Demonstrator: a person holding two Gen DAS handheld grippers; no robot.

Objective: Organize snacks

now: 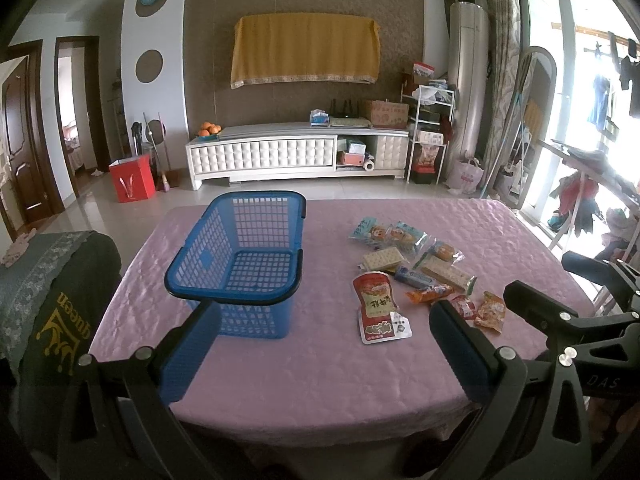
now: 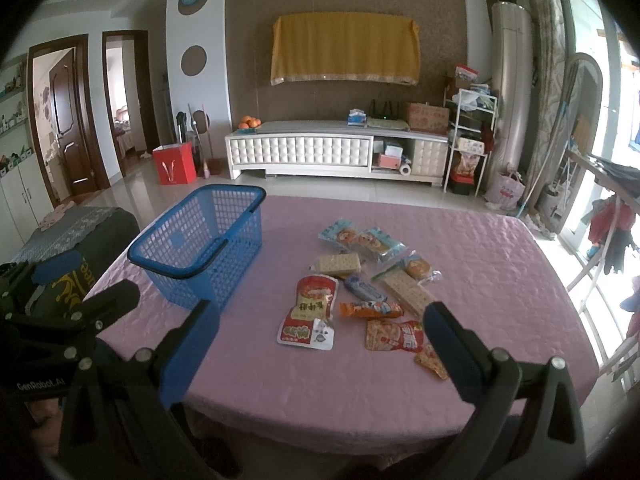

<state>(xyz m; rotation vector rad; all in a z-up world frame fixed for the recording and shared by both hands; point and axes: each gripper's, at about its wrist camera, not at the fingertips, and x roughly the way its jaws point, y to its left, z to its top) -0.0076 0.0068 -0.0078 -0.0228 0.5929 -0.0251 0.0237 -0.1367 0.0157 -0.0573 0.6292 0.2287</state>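
Judging by what lies on the table, I have not started: the basket is empty, standing on the left part of the pink cloth, and every snack is outside it, spread in a loose group to its right. All of the sorting is left, as far as I can see.

My left gripper is spread wide and holds nothing, hovering near the table's near edge, in front of the basket. My right gripper is likewise apart and empty, low over the near edge, facing the snacks.

Nearest to me lie a big red pouch, an orange stick pack and a red packet; farther off are cracker packs and blue-wrapped cakes.

Some packs overlap, so I cannot count them surely. My right finger covers part of the red packet and of an orange packet beside it. Labels are too small to read. The table's near edge is cut off behind both grippers.
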